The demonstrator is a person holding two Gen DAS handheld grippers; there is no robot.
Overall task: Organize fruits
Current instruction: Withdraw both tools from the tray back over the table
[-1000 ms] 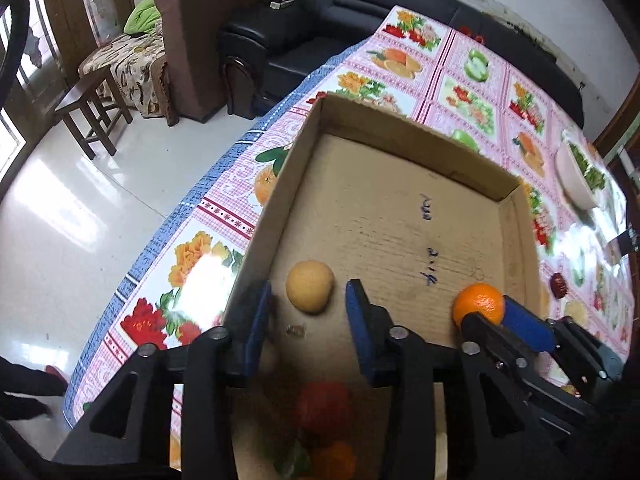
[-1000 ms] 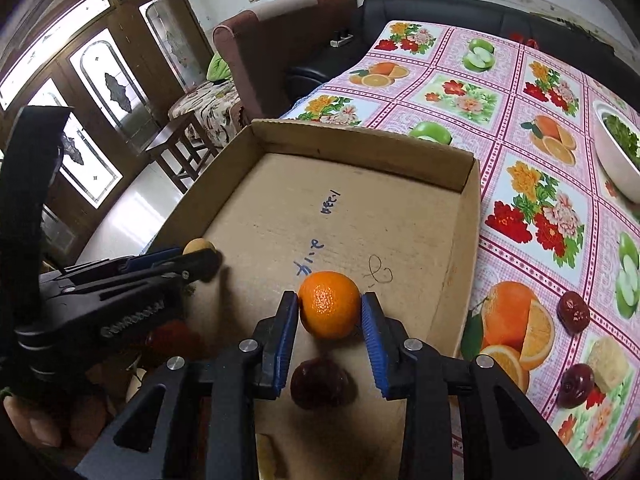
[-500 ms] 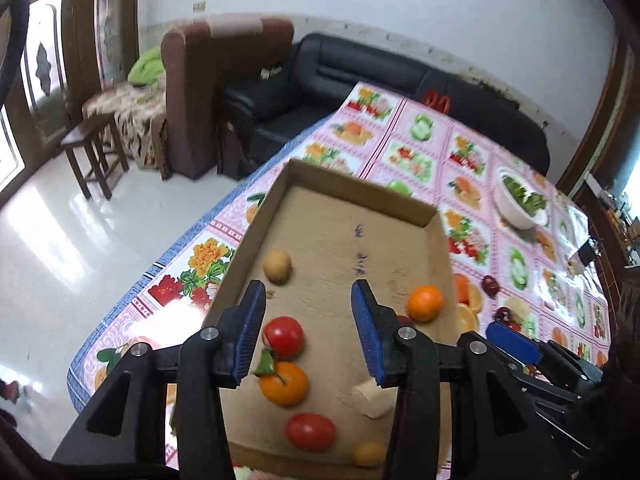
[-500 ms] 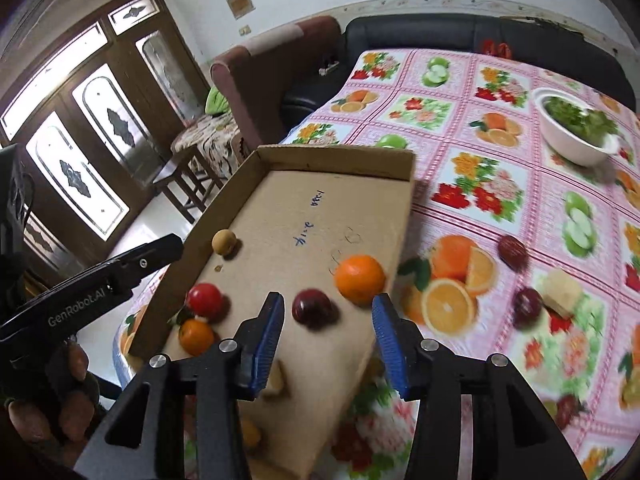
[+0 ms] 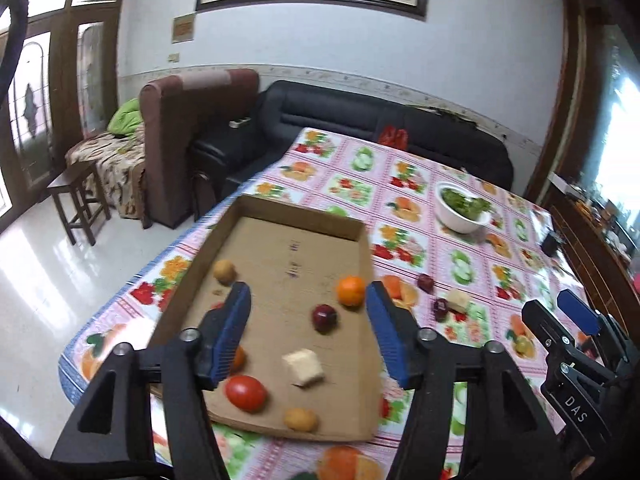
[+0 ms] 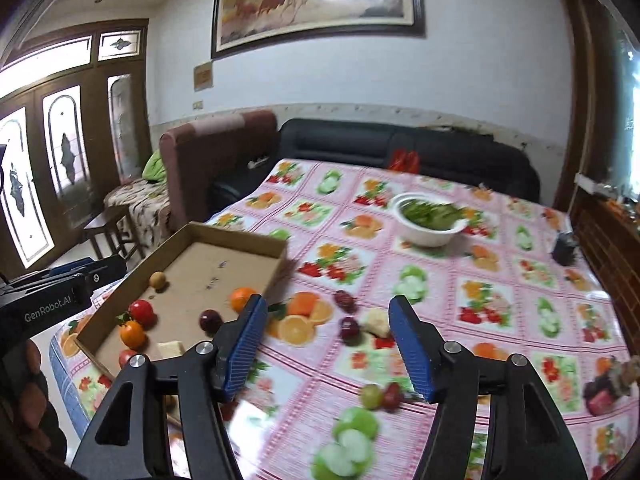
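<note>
The left gripper [image 5: 308,320] hangs above the near part of a shallow cardboard box [image 5: 298,222]; its jaws are opening and nothing is between them. The right gripper [image 6: 328,344] is over the flowered tablecloth [image 6: 460,280], to the right of the box; its jaws are opening too, with nothing in them.

In the left wrist view, with the middle of the box floor as the clock centre, an orange [image 5: 351,290] lies at about 2 o'clock, close to the right wall. A dark red fruit [image 5: 324,318] sits at about 4 o'clock, near the orange but apart from it. A pale yellow cube [image 5: 304,367] lies at 6 o'clock, a red tomato [image 5: 245,393] at 7 o'clock, and a small yellow-brown fruit [image 5: 300,419] is near the front edge. Another yellow-brown round fruit [image 5: 224,271] rests at 10 o'clock beside the left wall.

Outside the box, on the cloth, two dark red fruits [image 6: 345,300] and one pale cube [image 6: 376,322] lie between the blue pads of the right gripper in its own view. A white bowl [image 6: 430,228] with green leaves stands at 12 o'clock from them, well apart. A green grape [image 6: 370,395] and a red one are near the right pad.
</note>
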